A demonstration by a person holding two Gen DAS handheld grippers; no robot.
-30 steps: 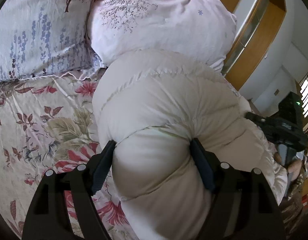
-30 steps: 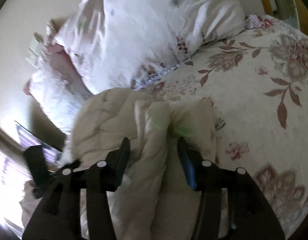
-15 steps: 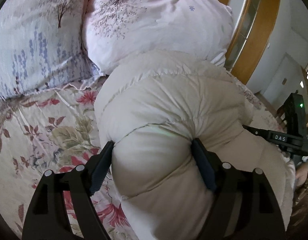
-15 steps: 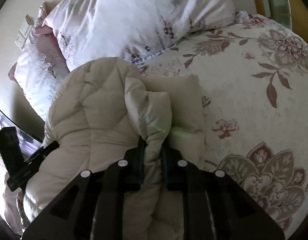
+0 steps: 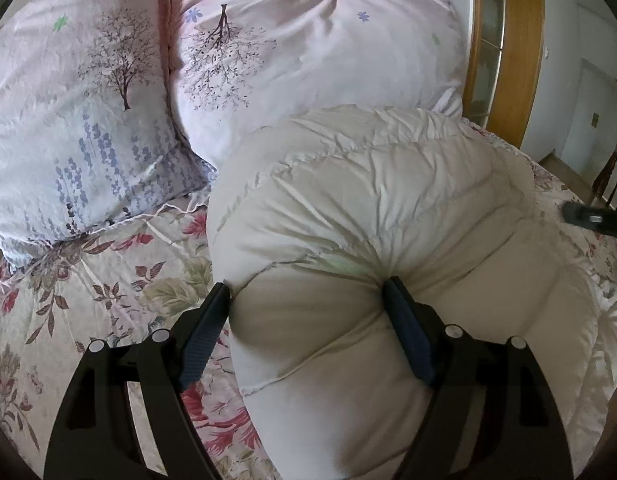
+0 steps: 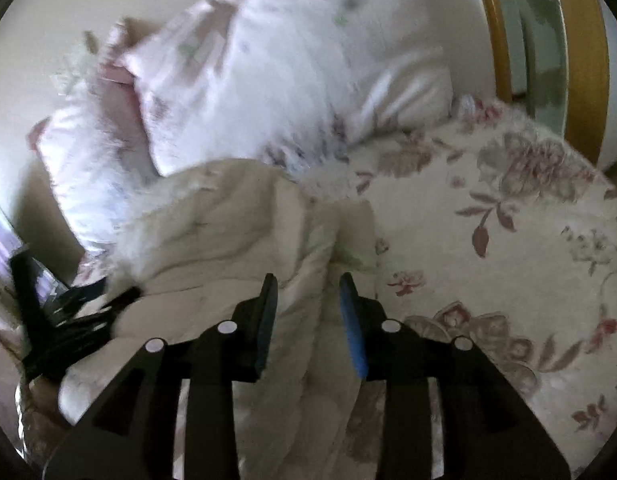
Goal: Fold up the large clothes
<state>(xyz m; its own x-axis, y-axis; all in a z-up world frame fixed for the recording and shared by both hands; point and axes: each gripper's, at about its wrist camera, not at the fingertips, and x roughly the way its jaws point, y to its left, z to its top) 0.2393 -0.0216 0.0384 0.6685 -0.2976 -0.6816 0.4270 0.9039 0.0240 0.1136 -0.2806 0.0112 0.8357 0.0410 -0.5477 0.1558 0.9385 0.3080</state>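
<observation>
While the cream quilted down jacket (image 5: 368,216) lies bunched on the floral bedspread (image 5: 80,300), it fills the centre and lower right of the left wrist view, its far edge pushed up against the pink tree-print pillow (image 5: 308,48) at the top of the frame. The left gripper (image 5: 306,292) sits at the bottom centre, its jaws spread wide with a thick roll of the jacket between them; both blue pads press into the fabric on either side, so it grips that puffy fold. A second pillow with lavender print (image 5: 80,132) rests in the upper left, beside the pink one. A wooden door frame (image 5: 524,40) runs down the upper right.

In the right wrist view, which is blurred toward the top, the right gripper (image 6: 308,284) stands at the bottom centre with its jaws parted. A ridge of the jacket (image 6: 228,224) runs up between the fingers, yet a gap shows on each side of it, so the jaws look released rather than clamped. The jacket occupies the centre and lower left here, and the bedspread (image 6: 488,240) spreads across the right half. The other gripper's black body appears at the left edge, against the jacket.
</observation>
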